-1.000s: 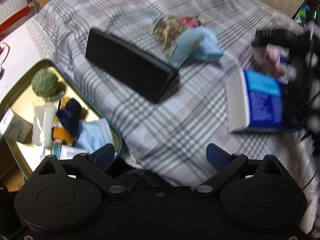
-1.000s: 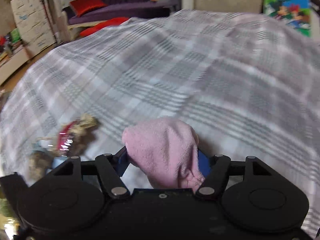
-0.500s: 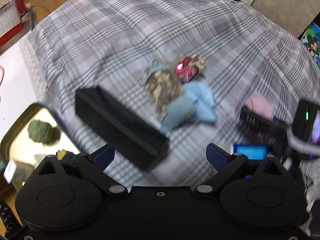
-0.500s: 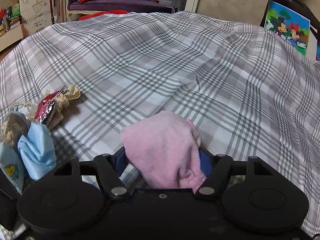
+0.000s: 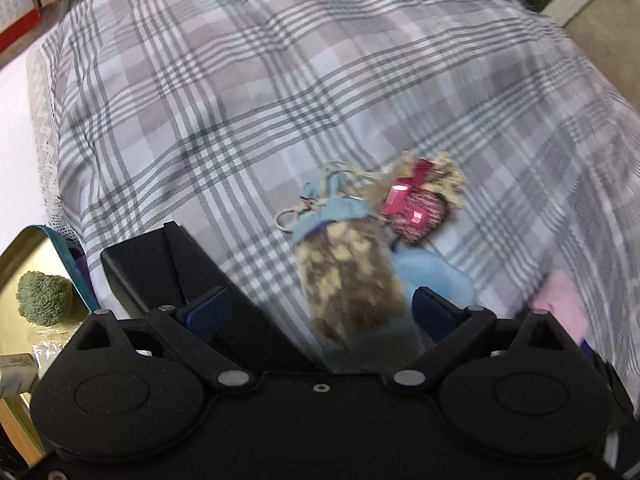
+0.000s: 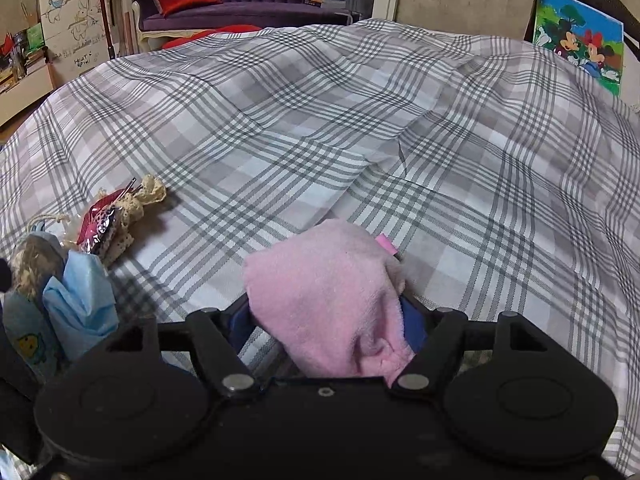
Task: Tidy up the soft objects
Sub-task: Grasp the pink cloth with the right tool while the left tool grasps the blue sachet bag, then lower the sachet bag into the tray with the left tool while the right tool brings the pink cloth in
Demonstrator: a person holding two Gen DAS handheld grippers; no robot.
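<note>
My right gripper [image 6: 326, 320] is shut on a pink fluffy cloth [image 6: 328, 296], held just above the plaid bedspread [image 6: 360, 128]. My left gripper [image 5: 320, 308] is open, its jaws either side of a brown patterned pouch with a blue collar [image 5: 348, 264]. A red lace-trimmed sachet [image 5: 416, 204] lies just beyond it and a light blue cloth [image 5: 432, 272] lies to its right. The same pile shows at the left of the right wrist view: the sachet [image 6: 116, 216], the blue cloth [image 6: 80, 300] and the pouch [image 6: 32, 264]. The pink cloth shows at the right edge of the left wrist view [image 5: 560, 304].
A black box [image 5: 160, 272] lies on the bedspread left of the pouch. A gold tray [image 5: 24, 248] at the lower left holds a green fuzzy ball [image 5: 44, 298] and a small carton [image 5: 16, 372]. A cartoon picture [image 6: 580, 40] stands beyond the bed at the right.
The left gripper has moved forward over the black box and now straddles the brown pouch. The right gripper still holds the pink cloth and has barely moved.
</note>
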